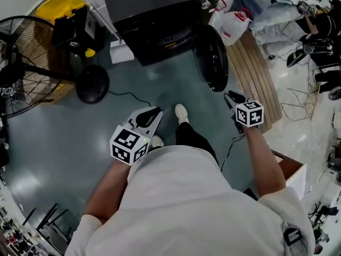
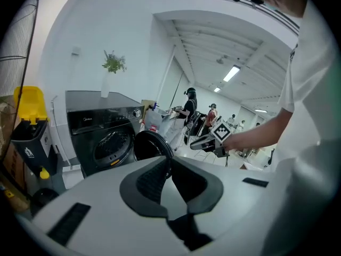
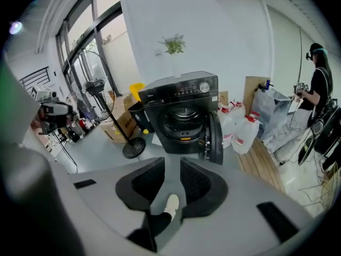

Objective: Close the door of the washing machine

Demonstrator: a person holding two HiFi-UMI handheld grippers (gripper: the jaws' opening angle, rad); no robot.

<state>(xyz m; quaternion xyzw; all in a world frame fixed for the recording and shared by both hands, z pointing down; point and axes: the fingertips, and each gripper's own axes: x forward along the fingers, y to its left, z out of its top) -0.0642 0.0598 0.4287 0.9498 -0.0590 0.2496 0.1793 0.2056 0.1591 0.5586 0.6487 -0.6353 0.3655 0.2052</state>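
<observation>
The black washing machine (image 1: 154,9) stands on the grey floor (image 1: 64,137) in front of the person, at the top of the head view; its round door (image 1: 211,57) hangs wide open, swung out to the right of the drum opening (image 3: 184,119) and seen nearly edge-on from the right gripper view.

The right gripper (image 3: 171,164) is held out on a straight arm, just short of the door's lower edge in the head view and not touching it; its fingers (image 3: 200,183) stand clearly apart and hold nothing, with only floor and the person's pale shoe (image 3: 171,204) showing through the gap.

The left gripper (image 2: 169,161) is lower and further left in the head view, over open floor and well away from the machine; its fingers (image 2: 149,183) are drawn narrow, the tips all but meeting, and nothing sits between them; past them its camera sees the open door and, beyond it, the right gripper reaching in.

A standing fan (image 1: 21,63) and a yellow bin (image 1: 58,7) are left of the machine; white jugs (image 1: 232,23) with red caps stand to its right, beside a run of wooden slats (image 1: 258,79).
</observation>
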